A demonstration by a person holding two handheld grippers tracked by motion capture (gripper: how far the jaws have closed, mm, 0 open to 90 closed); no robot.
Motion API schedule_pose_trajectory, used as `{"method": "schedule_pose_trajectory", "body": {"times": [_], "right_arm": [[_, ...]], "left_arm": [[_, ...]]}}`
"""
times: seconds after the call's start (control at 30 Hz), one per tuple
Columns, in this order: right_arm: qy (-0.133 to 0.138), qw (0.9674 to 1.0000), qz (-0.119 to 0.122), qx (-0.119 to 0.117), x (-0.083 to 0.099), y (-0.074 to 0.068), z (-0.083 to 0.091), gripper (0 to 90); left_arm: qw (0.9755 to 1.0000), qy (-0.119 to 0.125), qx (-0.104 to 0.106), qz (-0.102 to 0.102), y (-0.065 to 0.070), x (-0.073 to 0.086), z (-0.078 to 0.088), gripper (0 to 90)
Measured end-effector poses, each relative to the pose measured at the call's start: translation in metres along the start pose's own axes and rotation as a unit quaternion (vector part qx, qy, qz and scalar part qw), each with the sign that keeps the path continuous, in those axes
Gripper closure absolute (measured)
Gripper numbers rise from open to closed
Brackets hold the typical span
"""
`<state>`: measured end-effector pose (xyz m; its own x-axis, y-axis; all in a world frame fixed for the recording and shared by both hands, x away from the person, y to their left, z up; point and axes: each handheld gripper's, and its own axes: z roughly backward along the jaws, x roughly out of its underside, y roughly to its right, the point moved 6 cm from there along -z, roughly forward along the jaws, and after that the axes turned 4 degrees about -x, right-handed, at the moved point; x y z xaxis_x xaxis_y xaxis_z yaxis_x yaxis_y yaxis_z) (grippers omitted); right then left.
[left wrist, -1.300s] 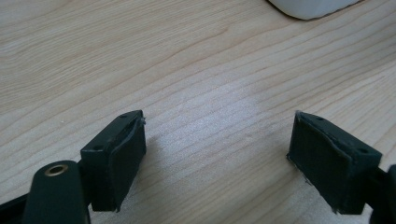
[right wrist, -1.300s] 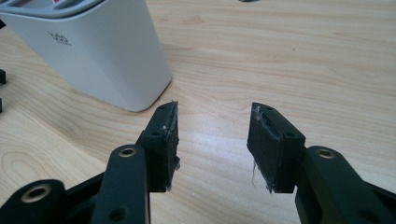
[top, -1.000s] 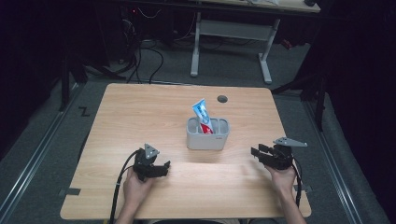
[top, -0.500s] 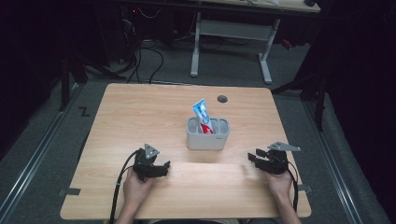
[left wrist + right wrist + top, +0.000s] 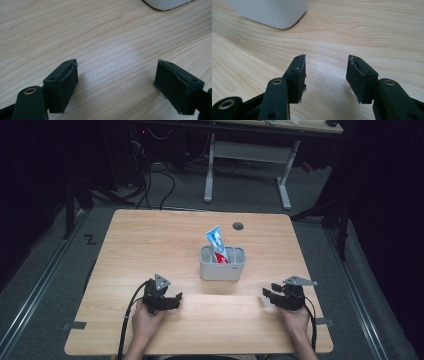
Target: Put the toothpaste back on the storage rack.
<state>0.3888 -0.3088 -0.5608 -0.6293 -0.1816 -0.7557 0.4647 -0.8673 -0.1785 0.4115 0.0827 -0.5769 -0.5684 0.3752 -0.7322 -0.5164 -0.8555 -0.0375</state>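
A grey holder [image 5: 222, 263] stands at the table's middle, with a blue and white toothpaste tube [image 5: 216, 241] leaning upright in it. My left gripper [image 5: 172, 300] rests low over the wood, front left of the holder, open and empty; the left gripper view shows its jaws [image 5: 115, 82] wide apart above bare wood, with the holder's base [image 5: 167, 3] at the top edge. My right gripper [image 5: 268, 295] sits front right of the holder. Its jaws [image 5: 325, 75] have just been opening, with nothing between them, and the holder's corner [image 5: 272, 12] lies ahead on the left.
The wooden table [image 5: 150, 240] has a dark round cable hole [image 5: 238, 225] behind the holder. A white desk frame [image 5: 250, 155] and cables stand on the floor beyond the far edge. Cables trail from both grippers toward the front edge.
My right gripper has come down toward the table and slightly nearer the front edge. The left gripper and the holder with its tube have stayed where they were.
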Motion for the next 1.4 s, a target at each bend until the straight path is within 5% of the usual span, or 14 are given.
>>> {"method": "schedule_pose_trajectory", "body": {"times": [0.63,0.9,1.4], "right_arm": [[-0.019,0.9994,0.027,0.012,0.008,-0.011,-0.008,45.3],[-0.029,0.9962,0.072,0.039,0.009,-0.017,-0.011,40.3],[-0.032,0.9967,0.062,0.043,0.009,-0.016,-0.011,35.6]], "left_arm": [[1.0000,0.000,0.000,0.000,0.000,0.000,0.000,19.2],[1.0000,0.000,-0.001,0.001,0.000,0.000,0.000,19.1],[1.0000,0.001,-0.002,0.002,0.000,0.000,0.000,19.1]]}}
